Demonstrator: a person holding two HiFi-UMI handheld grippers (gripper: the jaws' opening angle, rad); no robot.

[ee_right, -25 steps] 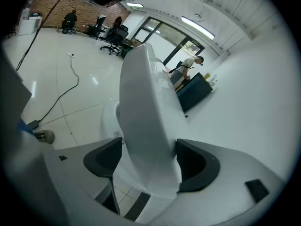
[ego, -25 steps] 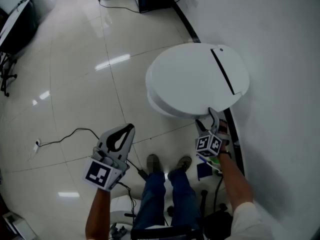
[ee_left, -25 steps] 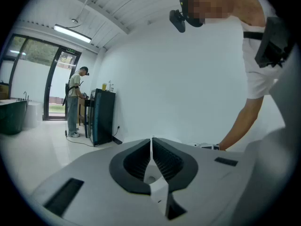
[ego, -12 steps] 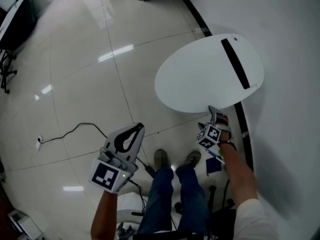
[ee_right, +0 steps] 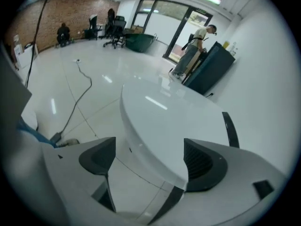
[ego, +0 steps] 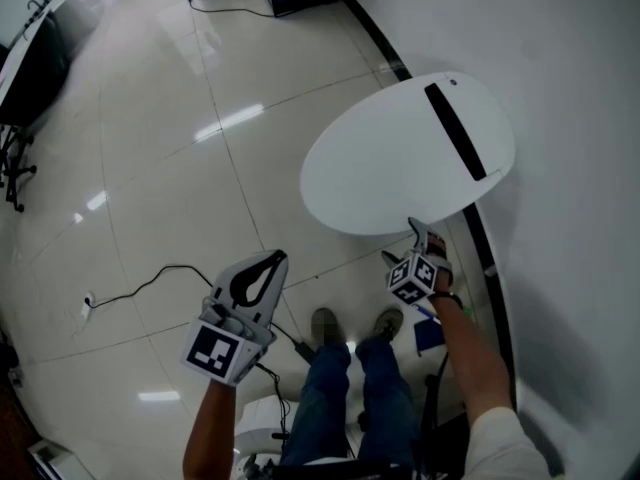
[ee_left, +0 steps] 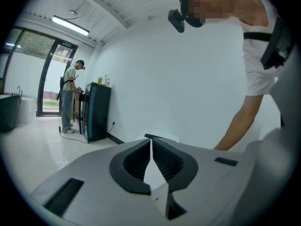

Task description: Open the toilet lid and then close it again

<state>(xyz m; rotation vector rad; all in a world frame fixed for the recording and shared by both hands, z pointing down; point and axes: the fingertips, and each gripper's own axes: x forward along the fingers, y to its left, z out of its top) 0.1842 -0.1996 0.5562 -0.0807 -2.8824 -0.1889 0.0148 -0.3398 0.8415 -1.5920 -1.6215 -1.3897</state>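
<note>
In the head view, the white lid (ego: 400, 158) was seen lying flat and shut over the bowl, close against the wall (ego: 570, 118), with a dark strip (ego: 455, 133) across its wall end. The right gripper (ego: 403, 244) was held at the lid's near edge, pointed steeply down, its marker cube just below. The left gripper (ego: 272, 260) was held well apart from the lid, over the tiled floor (ego: 150, 118). A black cable (ego: 150, 276) was seen trailing across the tiles, and two shoes (ego: 323, 326) were visible between the grippers.

In the left gripper view, the jaws were seen pressed together tip to tip, with nothing held between them. Only a sliver of the lid was shown beyond them (most of it was covered by the gripper's own body). A second person (ee_left: 69, 98) was seen standing at a dark cabinet (ee_left: 96, 109) near a glass door (ee_left: 47, 86).

In the right gripper view, the jaws were seen spread wide, having just been opened. The lid's near rim was framed between them, but no pad was pressed on it; the right-hand pad was seen just beside the rim, and whether it touched could not be told. The lid was shown down on the seat. Office chairs (ee_right: 115, 29) were seen far across the room.
</note>
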